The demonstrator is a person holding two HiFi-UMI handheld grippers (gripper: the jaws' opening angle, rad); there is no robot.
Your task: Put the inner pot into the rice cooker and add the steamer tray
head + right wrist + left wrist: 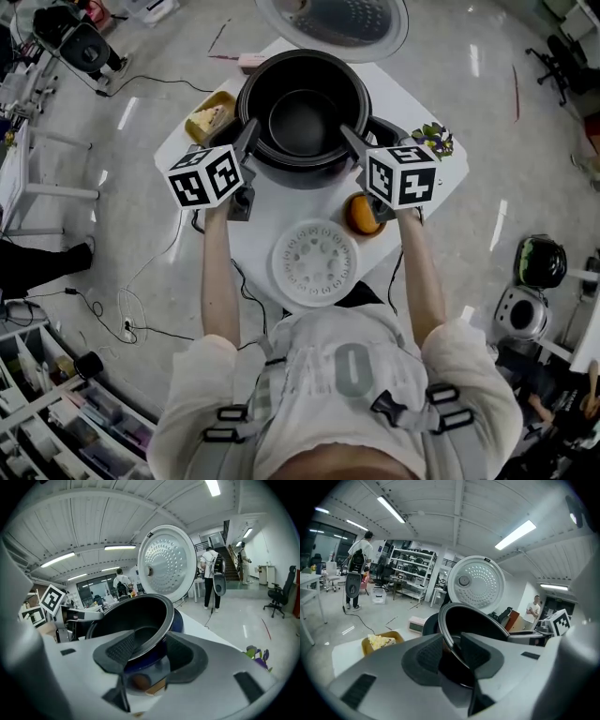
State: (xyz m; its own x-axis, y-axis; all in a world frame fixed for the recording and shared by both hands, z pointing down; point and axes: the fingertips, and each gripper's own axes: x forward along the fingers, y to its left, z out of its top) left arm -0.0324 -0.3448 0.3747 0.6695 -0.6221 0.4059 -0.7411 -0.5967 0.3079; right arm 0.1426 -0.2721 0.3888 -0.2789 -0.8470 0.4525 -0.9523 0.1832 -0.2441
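White round perforated steamer tray (pixel 316 262) flat on white table (pixel 272 211), nearest the body. Glossy grey workshop floor (pixel 469 84) all round. Forearms stretched forward, side by side. Left gripper (pixel 249 131) clamped on left rim of black metal inner pot (pixel 303 112), right gripper (pixel 349 136) clamped on right rim. Pot upright between them, over dark blue rice cooker (pixel 180 618). Open perforated lid (pixel 337 19) behind.
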